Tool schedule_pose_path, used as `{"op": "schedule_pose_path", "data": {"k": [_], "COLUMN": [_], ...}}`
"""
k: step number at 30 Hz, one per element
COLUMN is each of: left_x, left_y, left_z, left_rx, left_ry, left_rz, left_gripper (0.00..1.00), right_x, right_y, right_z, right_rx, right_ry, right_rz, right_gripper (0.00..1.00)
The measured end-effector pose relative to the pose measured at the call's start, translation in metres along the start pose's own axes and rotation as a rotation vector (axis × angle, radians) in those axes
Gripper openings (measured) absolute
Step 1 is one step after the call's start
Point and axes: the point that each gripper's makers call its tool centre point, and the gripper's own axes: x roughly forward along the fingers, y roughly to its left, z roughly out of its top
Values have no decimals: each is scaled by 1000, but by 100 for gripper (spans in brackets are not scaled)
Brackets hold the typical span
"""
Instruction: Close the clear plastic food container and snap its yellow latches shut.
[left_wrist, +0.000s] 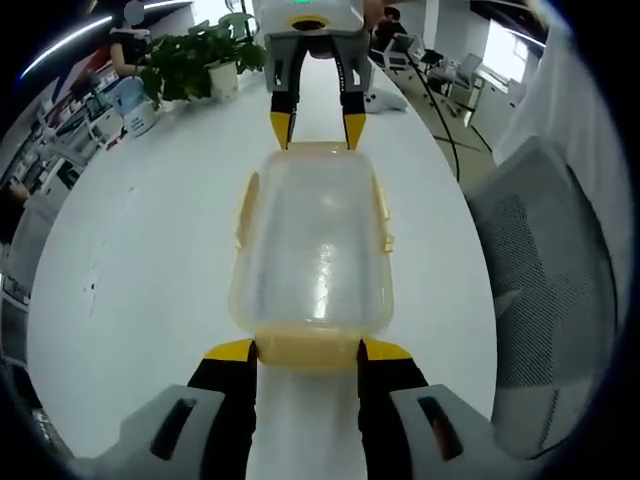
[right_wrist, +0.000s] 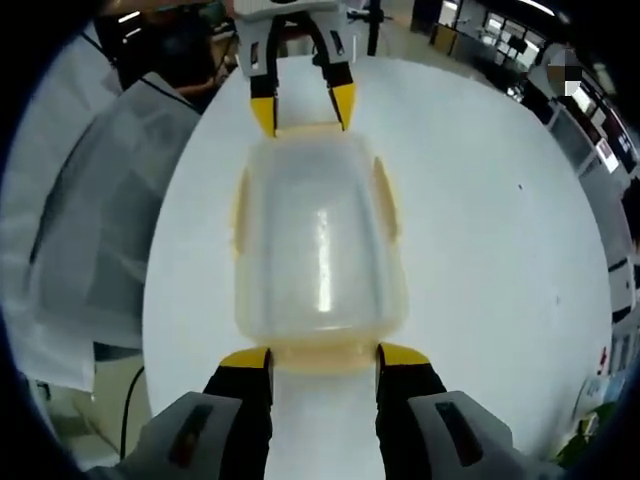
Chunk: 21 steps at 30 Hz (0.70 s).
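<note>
Clear plastic container (left_wrist: 315, 250) with the lid on, lying on a white table (left_wrist: 150, 250) between two grippers, one at each short end.

White table surface is free on both long sides of the container; in the left gripper view a grey mesh chair (left_wrist: 545, 270) stands past one table edge, and a potted plant (left_wrist: 195, 60) sits near the far end. The left gripper (left_wrist: 307, 352) has its jaws apart, one yellow tip at each side of the near yellow latch (left_wrist: 305, 350), close to it or touching. The right gripper (right_wrist: 323, 358) stands the same way at the opposite latch (right_wrist: 322, 357), jaws apart. Side latches (left_wrist: 382, 215) lie against the container walls.
</note>
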Motion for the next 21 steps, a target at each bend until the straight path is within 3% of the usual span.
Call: {"op": "schedule_pose_path", "data": {"k": [16,21], "left_x": [7,6], "left_y": [-4,-13], "left_z": [0,-6], "left_rx": [11,7], "left_ry": [-3,5], "left_rz": [-7,-43], "left_gripper": [39,42], "right_x": [2,2], "right_y": [4,9], "right_z": [-4,-6], "right_rx": [9,31], "right_ry": [0,-18], "right_rz": [-3,8], "right_gripper": [39,46]}}
